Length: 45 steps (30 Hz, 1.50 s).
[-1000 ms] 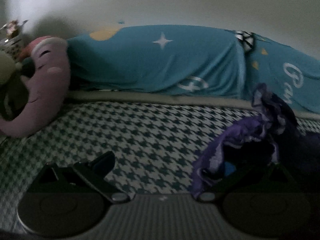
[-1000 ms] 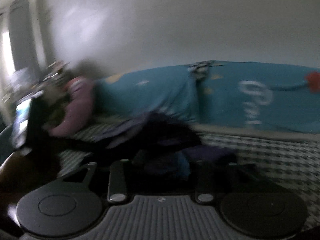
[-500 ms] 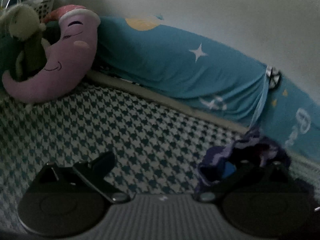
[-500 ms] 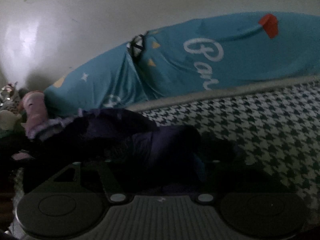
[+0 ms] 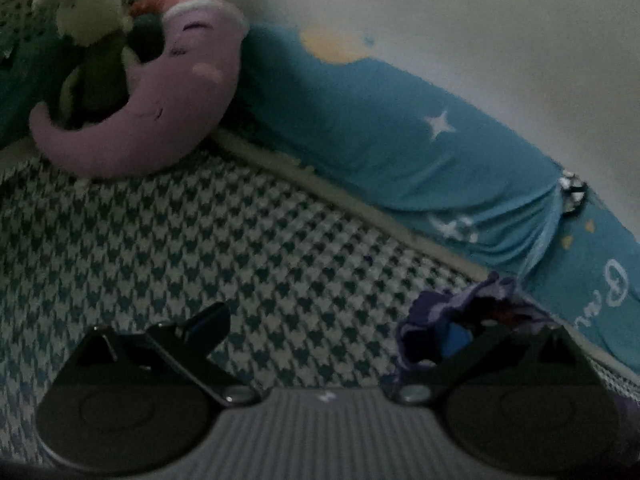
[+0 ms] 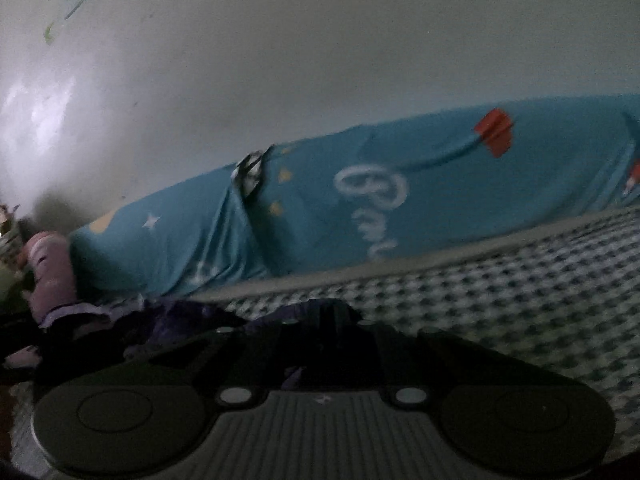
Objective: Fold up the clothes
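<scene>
On houndstooth bedcover (image 5: pixel 248 240), right claw (image 6: pixel 324 320) clamped on purple garment (image 6: pixel 168 320)

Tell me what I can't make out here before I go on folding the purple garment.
1. Right wrist view: whether the shut right gripper pinches the purple garment; the tips are lost in the dark.
2. Left wrist view: one fingertip of the open left gripper, buried under bunched cloth.
3. Both views: the garment's type and full outline, cut off by the gripper bodies and frame edges.
</scene>
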Each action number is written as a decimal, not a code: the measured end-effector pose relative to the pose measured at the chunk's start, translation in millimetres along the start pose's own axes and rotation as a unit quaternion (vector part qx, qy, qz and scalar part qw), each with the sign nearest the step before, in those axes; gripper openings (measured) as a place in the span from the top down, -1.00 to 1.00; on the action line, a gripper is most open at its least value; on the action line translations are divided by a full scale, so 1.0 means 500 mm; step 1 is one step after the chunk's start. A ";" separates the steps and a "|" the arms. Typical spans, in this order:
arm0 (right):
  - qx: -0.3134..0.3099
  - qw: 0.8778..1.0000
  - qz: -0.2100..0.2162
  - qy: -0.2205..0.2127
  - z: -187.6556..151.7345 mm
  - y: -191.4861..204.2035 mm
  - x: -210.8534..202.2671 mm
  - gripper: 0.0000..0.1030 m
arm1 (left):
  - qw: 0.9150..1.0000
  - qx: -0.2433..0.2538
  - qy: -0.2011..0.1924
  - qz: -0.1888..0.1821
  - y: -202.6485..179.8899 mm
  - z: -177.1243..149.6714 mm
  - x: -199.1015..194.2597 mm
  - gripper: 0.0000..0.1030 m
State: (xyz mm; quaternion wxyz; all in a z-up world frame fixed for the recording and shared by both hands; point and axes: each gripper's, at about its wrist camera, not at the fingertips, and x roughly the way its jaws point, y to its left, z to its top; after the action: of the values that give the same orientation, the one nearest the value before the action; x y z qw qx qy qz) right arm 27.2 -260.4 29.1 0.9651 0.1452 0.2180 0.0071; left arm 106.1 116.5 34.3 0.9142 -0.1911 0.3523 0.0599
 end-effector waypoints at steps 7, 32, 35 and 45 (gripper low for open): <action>0.027 0.995 -0.091 -0.021 0.007 -0.053 -0.010 0.93 | 0.999 -0.012 0.006 -0.038 0.009 0.003 -0.004 -0.99; 0.148 0.987 0.033 0.057 -0.022 -0.154 0.030 -0.29 | 0.972 0.166 0.063 -0.152 -0.169 -0.148 -0.033 -1.00; 0.154 0.985 0.029 0.068 -0.030 -0.147 0.051 -0.31 | 0.965 0.199 0.075 -0.155 -0.191 -0.175 -0.032 -1.00; 0.114 0.991 -0.003 0.071 -0.044 -0.106 0.097 0.67 | 0.939 0.291 0.116 -0.141 -0.241 -0.251 -0.012 -1.00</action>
State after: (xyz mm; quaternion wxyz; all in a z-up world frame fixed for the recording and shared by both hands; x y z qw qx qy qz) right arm 59.2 -301.0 -25.4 0.9244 0.2525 0.2857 -0.0102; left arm 53.3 -43.4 -9.7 0.8818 0.0302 0.4271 -0.1975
